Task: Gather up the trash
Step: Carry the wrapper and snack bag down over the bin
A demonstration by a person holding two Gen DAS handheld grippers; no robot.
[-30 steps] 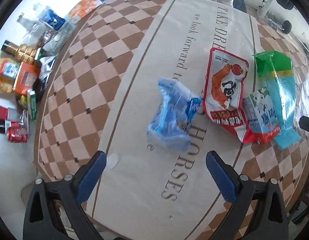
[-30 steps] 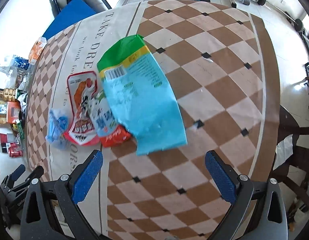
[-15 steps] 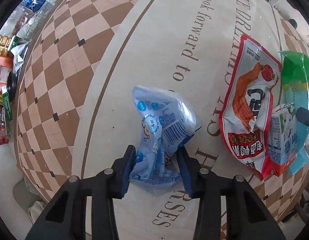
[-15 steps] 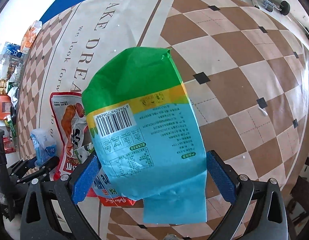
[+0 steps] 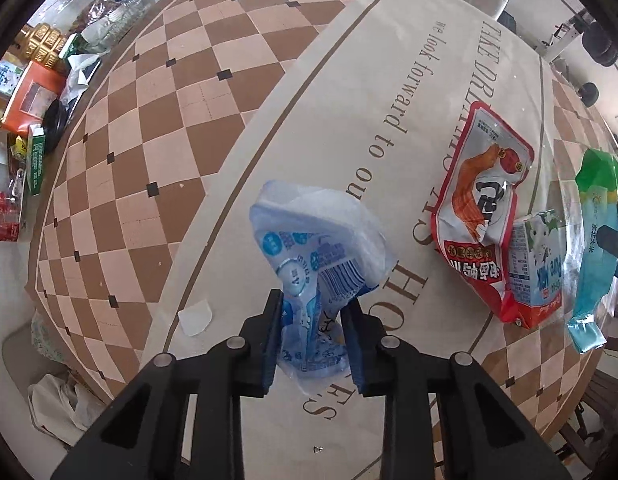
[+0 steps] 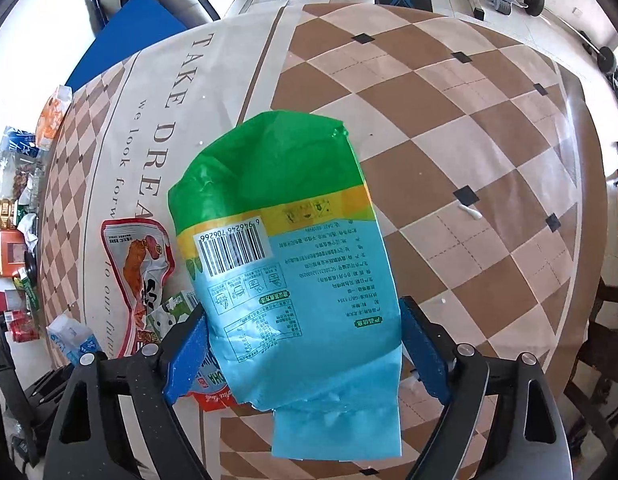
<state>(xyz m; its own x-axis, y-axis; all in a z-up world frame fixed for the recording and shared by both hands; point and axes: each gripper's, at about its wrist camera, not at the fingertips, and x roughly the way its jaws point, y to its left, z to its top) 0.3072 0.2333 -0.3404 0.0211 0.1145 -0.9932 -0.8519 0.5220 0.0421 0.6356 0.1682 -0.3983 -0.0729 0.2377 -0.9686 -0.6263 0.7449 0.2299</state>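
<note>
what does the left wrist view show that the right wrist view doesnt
Only the left wrist view shows the left gripper shut on the blue wrapper, and a white scrap near the table's edge. Only the right wrist view shows the barcode on the green and blue bag, which sits between the right gripper's fingers. Both show the red snack packet and the milk carton.
</note>
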